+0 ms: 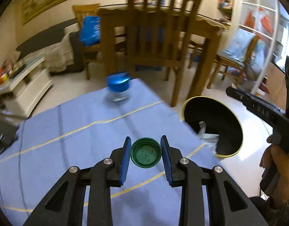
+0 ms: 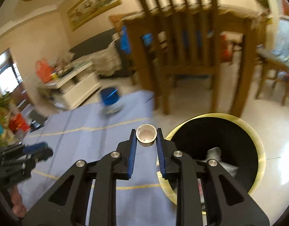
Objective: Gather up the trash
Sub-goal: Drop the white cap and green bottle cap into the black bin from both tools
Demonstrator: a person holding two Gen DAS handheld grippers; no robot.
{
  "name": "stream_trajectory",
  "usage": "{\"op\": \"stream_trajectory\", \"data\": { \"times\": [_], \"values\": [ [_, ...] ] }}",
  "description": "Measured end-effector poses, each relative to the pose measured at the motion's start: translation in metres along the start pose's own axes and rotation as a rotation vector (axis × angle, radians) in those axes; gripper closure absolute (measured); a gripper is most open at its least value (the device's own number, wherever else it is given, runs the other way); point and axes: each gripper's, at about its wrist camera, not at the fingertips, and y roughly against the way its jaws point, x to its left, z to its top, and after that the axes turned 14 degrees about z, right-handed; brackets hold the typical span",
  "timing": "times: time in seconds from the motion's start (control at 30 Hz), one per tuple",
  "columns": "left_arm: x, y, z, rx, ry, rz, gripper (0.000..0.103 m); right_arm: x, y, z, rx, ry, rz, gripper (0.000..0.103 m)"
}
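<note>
Left wrist view shows the left gripper clamped on a green lid, its hollow side facing the camera, held above the blue tablecloth. At about three o'clock from it stands the black bin with a yellow rim, beside the table edge, with some clear crumpled plastic already inside. In the right wrist view the right gripper is pinched on a small white cap, also open side up, and the bin lies at roughly four o'clock, just beside the fingers. A blue-lidded jar sits on the far part of the cloth at twelve o'clock, blurred, with wooden chairs beyond. Both pieces of trash appear lifted and in transit, so the step in hand seems to be carrying them to the bin. The next move calls for bringing each gripper over the bin's mouth, clear of the rim, then parting the jaws so lid and cap drop in without the two tools meeting. Faint embossed letters show on the right gripper's body in the left view, too blurred to read; no other writing is legible.
</note>
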Motion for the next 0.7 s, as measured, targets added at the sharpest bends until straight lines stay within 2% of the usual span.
{"op": "stream_trajectory", "data": {
  "times": [0.07,0.17,0.27,0.33,0.6,0.63,0.67,0.7],
  "values": [
    [-0.018,-0.003,0.006,-0.007,-0.017,-0.013,0.073,-0.019,0.017,0.006,-0.042,-0.006,-0.069,0.082],
    [-0.042,-0.008,0.013,-0.008,-0.040,-0.023,0.073,-0.050,0.021,0.000,-0.062,-0.052,-0.143,0.082],
    [-0.060,-0.012,0.017,-0.015,-0.060,-0.019,0.073,-0.087,0.006,-0.018,0.000,-0.159,-0.164,0.082],
    [-0.069,-0.015,0.019,-0.015,-0.067,-0.022,0.073,-0.103,0.005,-0.021,0.002,-0.202,-0.201,0.082],
    [-0.103,-0.027,0.024,-0.006,-0.108,-0.038,0.073,-0.131,-0.006,-0.029,0.038,-0.306,-0.185,0.079],
    [-0.106,-0.028,0.024,-0.007,-0.113,-0.037,0.073,-0.130,-0.005,-0.029,0.031,-0.303,-0.194,0.076],
    [-0.109,-0.029,0.025,-0.006,-0.118,-0.036,0.073,-0.131,-0.005,-0.028,0.024,-0.303,-0.204,0.062],
    [-0.112,-0.031,0.025,-0.005,-0.123,-0.035,0.073,-0.132,-0.003,-0.029,0.016,-0.307,-0.215,0.053]
  ]
}}
